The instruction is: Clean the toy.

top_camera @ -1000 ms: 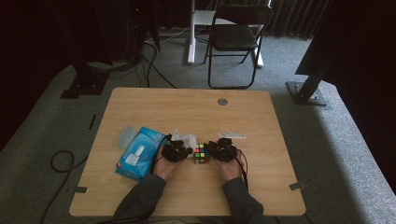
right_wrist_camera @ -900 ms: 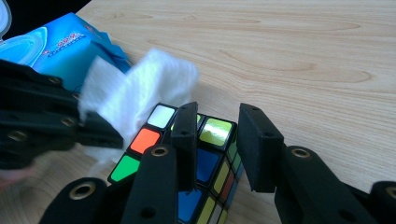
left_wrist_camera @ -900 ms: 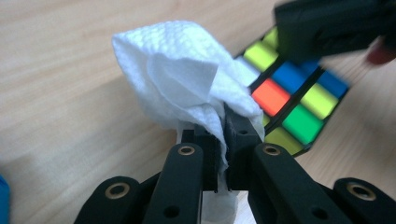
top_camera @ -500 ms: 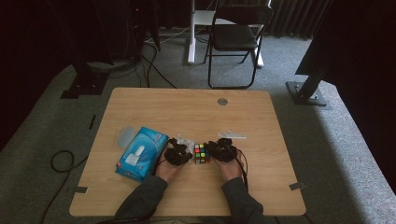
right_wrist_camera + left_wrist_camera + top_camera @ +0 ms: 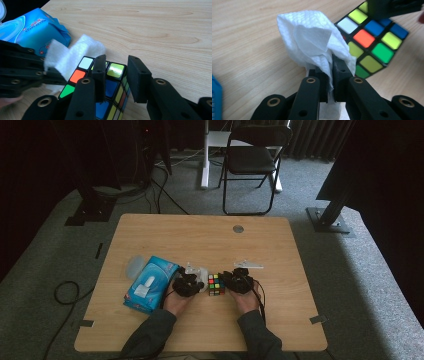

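A colourful puzzle cube (image 5: 216, 284) sits on the wooden table (image 5: 200, 240) near its front middle. My right gripper (image 5: 227, 282) is shut on the cube; in the right gripper view its jaws (image 5: 116, 65) clamp the cube's (image 5: 111, 88) upper edge. My left gripper (image 5: 200, 284) is shut on a crumpled white wipe (image 5: 312, 37), pinched between its jaws (image 5: 330, 62). The wipe (image 5: 72, 55) rests against the cube's (image 5: 372, 42) left top side, over the white and orange stickers. The left gripper (image 5: 25, 75) lies level, just left of the cube.
A blue pack of wipes (image 5: 150, 282) with its lid (image 5: 134, 266) flipped open lies left of my left hand. A round grommet (image 5: 238, 228) sits at the table's far side. A black folding chair (image 5: 252, 160) stands beyond the table.
The left gripper with the wipe has edged slightly toward the cube. The right gripper and the cube have kept still.
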Motion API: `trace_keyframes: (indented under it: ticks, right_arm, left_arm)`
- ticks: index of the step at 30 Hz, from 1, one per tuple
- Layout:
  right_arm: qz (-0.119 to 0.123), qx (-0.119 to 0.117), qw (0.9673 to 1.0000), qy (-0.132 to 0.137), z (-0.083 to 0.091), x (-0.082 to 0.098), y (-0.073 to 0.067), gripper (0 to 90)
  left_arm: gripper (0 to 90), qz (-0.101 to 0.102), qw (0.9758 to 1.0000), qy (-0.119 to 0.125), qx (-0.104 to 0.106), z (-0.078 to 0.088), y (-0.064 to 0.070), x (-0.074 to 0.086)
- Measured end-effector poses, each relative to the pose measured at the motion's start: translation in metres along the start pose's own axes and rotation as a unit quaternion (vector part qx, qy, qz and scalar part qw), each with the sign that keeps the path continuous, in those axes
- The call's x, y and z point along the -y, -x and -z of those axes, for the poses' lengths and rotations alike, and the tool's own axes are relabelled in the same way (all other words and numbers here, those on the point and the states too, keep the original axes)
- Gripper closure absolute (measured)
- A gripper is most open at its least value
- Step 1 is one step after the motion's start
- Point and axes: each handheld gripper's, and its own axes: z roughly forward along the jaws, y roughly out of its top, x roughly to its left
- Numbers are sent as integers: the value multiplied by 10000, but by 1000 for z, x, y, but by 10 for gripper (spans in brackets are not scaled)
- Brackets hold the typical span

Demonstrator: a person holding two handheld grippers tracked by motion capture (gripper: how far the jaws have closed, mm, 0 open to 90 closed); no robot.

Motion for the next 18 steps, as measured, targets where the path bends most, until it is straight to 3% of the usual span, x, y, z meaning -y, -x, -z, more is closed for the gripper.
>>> trace_keyframes:
  ticks: [8,18]
  right_arm:
    - [-14,5,10000,4,0,0,0,692]
    - [-25,11,10000,12,0,0,-1,693]
  left_arm:
    - [855,-159,9991,343,208,17,10,-3]
    - [856,-134,9996,145,212,7,10,0]
